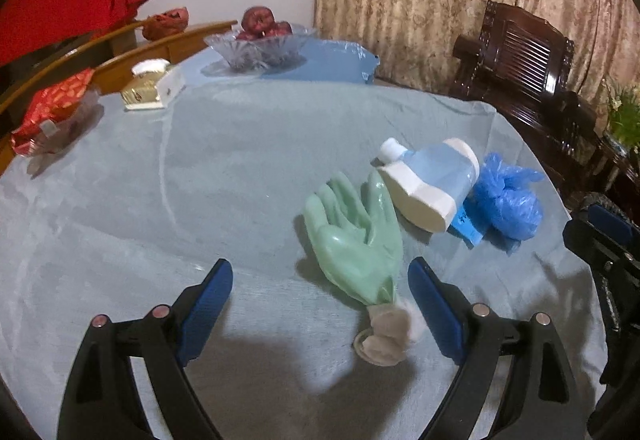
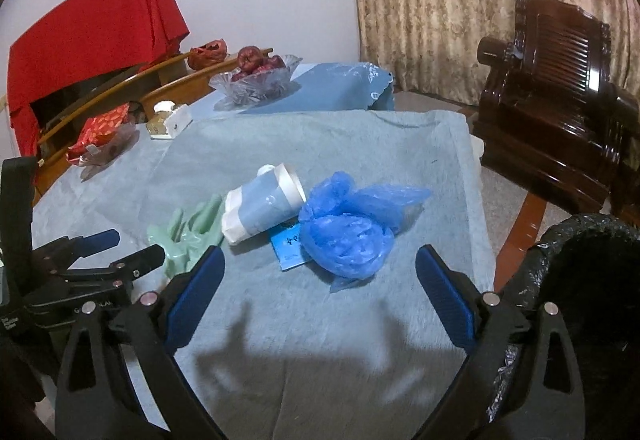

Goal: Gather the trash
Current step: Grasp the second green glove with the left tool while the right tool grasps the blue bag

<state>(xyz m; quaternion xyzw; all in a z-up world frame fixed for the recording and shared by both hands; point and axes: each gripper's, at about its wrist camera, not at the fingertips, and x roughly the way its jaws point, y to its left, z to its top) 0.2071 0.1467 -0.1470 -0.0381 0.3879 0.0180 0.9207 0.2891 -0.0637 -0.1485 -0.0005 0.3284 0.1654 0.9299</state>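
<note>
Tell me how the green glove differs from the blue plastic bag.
The green glove lies spread flat, fingers splayed; the blue plastic bag is crumpled into a puffy ball. The glove is pale, opaque green with a grey cuff; the bag is bright, translucent blue. The glove sits left of the tipped cup, the bag right. Both rest on the tablecloth, ungripped.

Left gripper (image 1: 320, 292): two black plastic arms, shaped like wide V. Blue ribbed pads (image 1: 210, 304) on inner side of each finger. Round silver screws with pinkish middle on top of each arm, two per side. Long slot cut in each arm.

Right gripper (image 2: 320, 280): same look. Black arms, blue ribbed pads (image 2: 446, 294), silver round screws, slots. Black body of left one seen from side has small white letters, too blurry to read.
</note>
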